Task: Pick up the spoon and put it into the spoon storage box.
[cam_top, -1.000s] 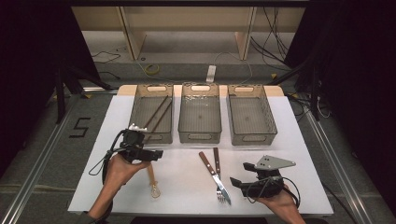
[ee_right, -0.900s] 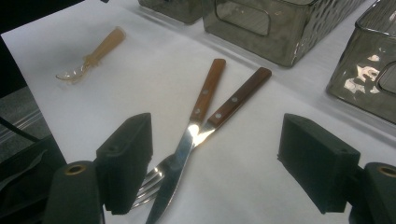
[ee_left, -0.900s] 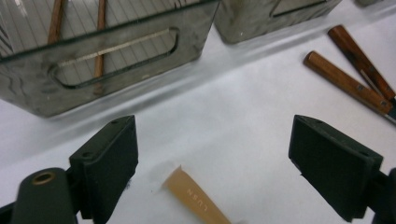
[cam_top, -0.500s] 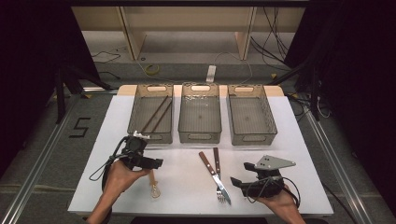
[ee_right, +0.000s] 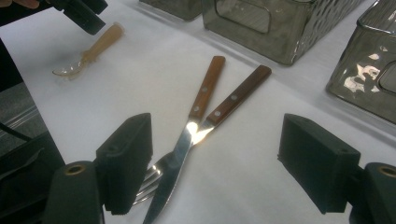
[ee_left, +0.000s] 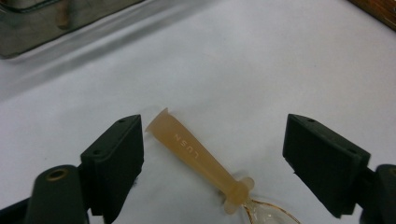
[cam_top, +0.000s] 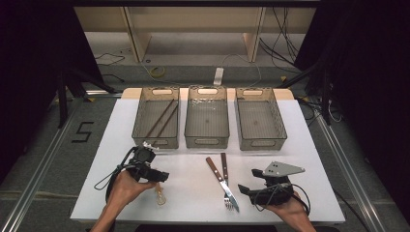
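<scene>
A translucent plastic spoon with a tan handle point(cam_top: 159, 195) lies on the white table near the front left. My left gripper point(cam_top: 163, 177) hovers low over it. In the left gripper view the spoon handle point(ee_left: 196, 154) lies between the jaws of the left gripper point(ee_left: 215, 129), touching neither pad. The jaws are open and have just been closing a little. A wood-handled knife point(cam_top: 216, 173) and fork point(cam_top: 225, 180) lie crossed at the front centre. My right gripper point(cam_top: 244, 189) rests open to their right; its view, with the right gripper point(ee_right: 215, 140) in front, shows the knife point(ee_right: 187, 135) and fork point(ee_right: 233, 95) ahead.
Three smoky plastic trays stand in a row at the back: the left tray point(cam_top: 140, 116) holds brown chopsticks point(cam_top: 162, 119), then come the middle tray point(cam_top: 207, 141) and the right tray point(cam_top: 278, 121). The table's front edge is close to both hands.
My left gripper has shifted slightly toward the person and settled over the spoon handle. The right gripper, knife and fork have stayed put.
</scene>
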`<state>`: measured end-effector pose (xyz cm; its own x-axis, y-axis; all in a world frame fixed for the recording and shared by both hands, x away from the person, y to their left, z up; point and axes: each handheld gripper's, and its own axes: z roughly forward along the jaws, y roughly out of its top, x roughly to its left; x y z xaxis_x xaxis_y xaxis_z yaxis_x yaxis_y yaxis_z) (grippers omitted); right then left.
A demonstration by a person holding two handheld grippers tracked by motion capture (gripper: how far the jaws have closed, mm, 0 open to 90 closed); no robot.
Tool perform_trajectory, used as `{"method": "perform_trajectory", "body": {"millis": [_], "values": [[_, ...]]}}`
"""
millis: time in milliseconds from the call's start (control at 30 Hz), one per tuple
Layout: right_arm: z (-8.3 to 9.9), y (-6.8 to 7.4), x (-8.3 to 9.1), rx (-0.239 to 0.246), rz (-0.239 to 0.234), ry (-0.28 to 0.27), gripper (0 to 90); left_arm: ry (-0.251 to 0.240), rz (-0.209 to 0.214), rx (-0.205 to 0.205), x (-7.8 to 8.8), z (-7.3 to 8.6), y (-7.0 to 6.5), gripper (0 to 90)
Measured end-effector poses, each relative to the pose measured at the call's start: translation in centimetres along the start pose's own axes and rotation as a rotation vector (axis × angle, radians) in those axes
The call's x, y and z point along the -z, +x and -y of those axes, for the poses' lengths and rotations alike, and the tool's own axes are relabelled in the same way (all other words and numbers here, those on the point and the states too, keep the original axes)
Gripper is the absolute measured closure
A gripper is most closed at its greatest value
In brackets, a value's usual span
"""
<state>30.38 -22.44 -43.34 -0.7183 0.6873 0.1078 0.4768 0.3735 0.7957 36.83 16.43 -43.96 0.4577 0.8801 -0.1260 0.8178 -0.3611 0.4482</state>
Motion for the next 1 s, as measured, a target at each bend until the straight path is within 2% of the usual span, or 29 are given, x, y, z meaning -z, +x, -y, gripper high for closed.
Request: {"method": "perform_trajectory", "body": {"millis": [100, 367, 533, 633, 800, 933, 1000], "values": [[0.0, 0.1, 0.1, 0.001, 0.003, 0.003, 26.7, 0.013, 0.011, -0.003, 0.0, 0.2, 0.0, 24.2], [0.0, 0.3, 0.0, 0.012, 0.003, 0.009, 26.7, 0.073, -0.038, -0.001, -1.0, 0.7, 0.6, 30.3], [0.0, 0.3, -0.1, 0.014, 0.004, 0.012, 26.9, 0.100, -0.008, 0.007, -1.6, 0.8, 0.9, 32.4], [0.0, 0.3, -0.1, 0.013, 0.003, 0.013, 26.9, 0.115, -0.004, -0.008, -2.1, 0.8, 0.6, 34.4], [0.0, 0.3, -0.2, 0.013, 0.001, 0.016, 27.3, 0.128, -0.031, -0.045, -2.7, 0.7, 0.2, 44.8], [0.0, 0.4, -0.2, 0.016, 0.001, 0.017, 27.4, 0.132, -0.053, -0.067, -2.7, 0.6, 0.1, 48.5], [-0.1, 0.4, -0.2, 0.014, 0.001, 0.017, 27.5, 0.130, -0.069, -0.075, -2.6, 0.6, 0.1, 53.0]]}}
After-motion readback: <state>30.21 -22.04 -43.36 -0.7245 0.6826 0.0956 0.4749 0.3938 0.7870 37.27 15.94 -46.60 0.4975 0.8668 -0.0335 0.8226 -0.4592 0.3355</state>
